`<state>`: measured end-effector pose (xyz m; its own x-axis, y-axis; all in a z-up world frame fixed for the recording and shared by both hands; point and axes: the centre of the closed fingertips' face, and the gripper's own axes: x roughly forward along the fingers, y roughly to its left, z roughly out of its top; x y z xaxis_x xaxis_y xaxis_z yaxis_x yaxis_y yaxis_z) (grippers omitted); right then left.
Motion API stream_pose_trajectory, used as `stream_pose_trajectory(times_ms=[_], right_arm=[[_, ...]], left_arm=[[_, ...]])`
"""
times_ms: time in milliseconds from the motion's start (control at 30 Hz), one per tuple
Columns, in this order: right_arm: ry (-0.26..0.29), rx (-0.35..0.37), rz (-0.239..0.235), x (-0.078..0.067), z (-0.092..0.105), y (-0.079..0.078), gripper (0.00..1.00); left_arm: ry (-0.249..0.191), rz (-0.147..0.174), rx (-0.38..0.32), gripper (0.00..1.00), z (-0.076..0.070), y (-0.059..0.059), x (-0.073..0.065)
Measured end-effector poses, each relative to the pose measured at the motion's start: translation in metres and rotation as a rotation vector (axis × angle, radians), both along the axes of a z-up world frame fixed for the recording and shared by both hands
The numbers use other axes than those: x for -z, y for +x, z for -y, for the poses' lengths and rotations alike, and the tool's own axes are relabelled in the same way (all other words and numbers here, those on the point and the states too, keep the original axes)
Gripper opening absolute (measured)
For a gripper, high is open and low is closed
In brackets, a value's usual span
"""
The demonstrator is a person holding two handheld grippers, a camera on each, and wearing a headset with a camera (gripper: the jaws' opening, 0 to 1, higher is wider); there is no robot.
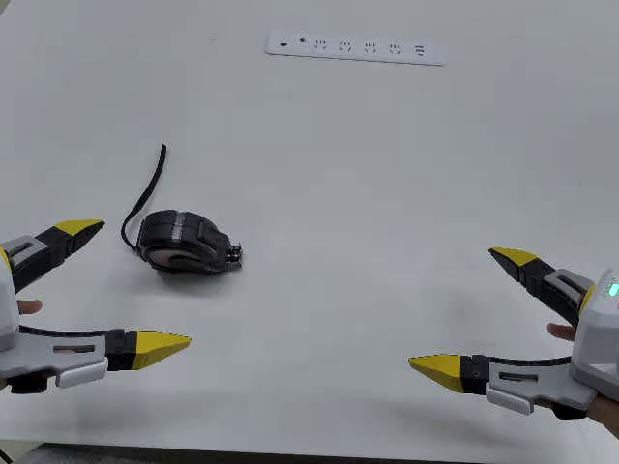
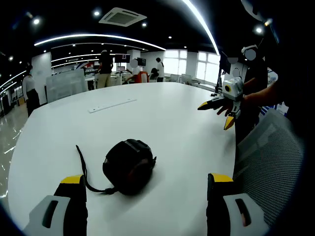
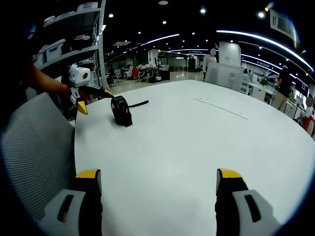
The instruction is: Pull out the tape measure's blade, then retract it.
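Observation:
A black tape measure (image 1: 184, 243) with a dark wrist strap (image 1: 145, 194) lies on the white table, blade drawn in. My left gripper (image 1: 131, 285) is open at the left edge, just short of the case, with nothing between its yellow-tipped jaws. In the left gripper view the tape measure (image 2: 129, 165) sits a little ahead, between the fingertips (image 2: 73, 180). My right gripper (image 1: 474, 314) hangs open at the lower right, far from the case. In the right gripper view the tape measure (image 3: 121, 110) is far off at the left, with the left gripper (image 3: 91, 101) beside it.
A white power strip (image 1: 354, 47) lies at the far side of the table (image 1: 368, 193). A grey mesh chair back (image 3: 34, 147) stands by the near table edge. People and desks are in the room beyond.

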<state>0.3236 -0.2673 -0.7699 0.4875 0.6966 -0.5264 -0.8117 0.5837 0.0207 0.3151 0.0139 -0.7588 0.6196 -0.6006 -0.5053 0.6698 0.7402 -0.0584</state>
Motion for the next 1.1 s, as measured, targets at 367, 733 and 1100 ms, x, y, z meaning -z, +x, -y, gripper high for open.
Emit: stream_pose_trajectory(times_ms=[367,733,1100], right_arm=[[0.005,-0.014,0.004,0.0002,-0.0031,-0.0007,0.99],[-0.001,-0.022,0.001,-0.0005,-0.0054,-0.0036,0.98],[-0.025,-0.048,0.006,0.0003,-0.0036,-0.0018,0.97]], left_arm=[[0.016,0.004,0.016,1.00,0.0025,-0.0025,0.0019],[0.025,0.008,0.023,1.00,-0.0003,-0.0026,-0.0001],[0.043,-0.001,0.057,0.96,0.0010,-0.0039,-0.0010]])
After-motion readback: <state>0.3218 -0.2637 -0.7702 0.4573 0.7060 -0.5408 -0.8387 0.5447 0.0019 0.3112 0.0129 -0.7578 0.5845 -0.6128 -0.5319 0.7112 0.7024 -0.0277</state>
